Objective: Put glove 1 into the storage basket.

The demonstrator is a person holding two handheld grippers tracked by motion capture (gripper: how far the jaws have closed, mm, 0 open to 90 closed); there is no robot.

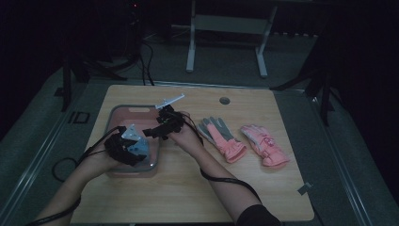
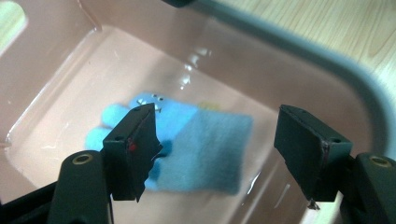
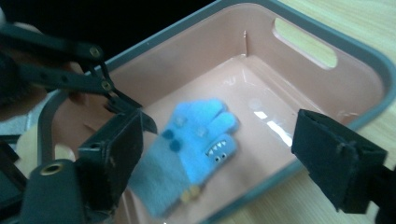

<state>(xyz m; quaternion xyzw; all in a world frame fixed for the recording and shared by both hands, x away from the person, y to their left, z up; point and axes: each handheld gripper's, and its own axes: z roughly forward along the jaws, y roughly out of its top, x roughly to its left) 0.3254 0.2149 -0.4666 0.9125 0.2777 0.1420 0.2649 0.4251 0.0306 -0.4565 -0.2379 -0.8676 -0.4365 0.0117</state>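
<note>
Both sets of jaws stand spread and empty over the pink bin [image 1: 123, 111], blue glove [image 3: 196, 144] lying flat inside. I'd lift my left gripper [image 2: 215, 154] and right gripper [image 3: 219, 163] clear, then reach for the pink gloves [image 1: 244, 141] farther right.

The left gripper [image 2: 217, 149] is hanging with jaws apart above a blue glove [image 2: 196, 147] lying in a pink tub [image 2: 327, 70].

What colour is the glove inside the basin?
Light blue glove, clearest in the right gripper view.
</note>
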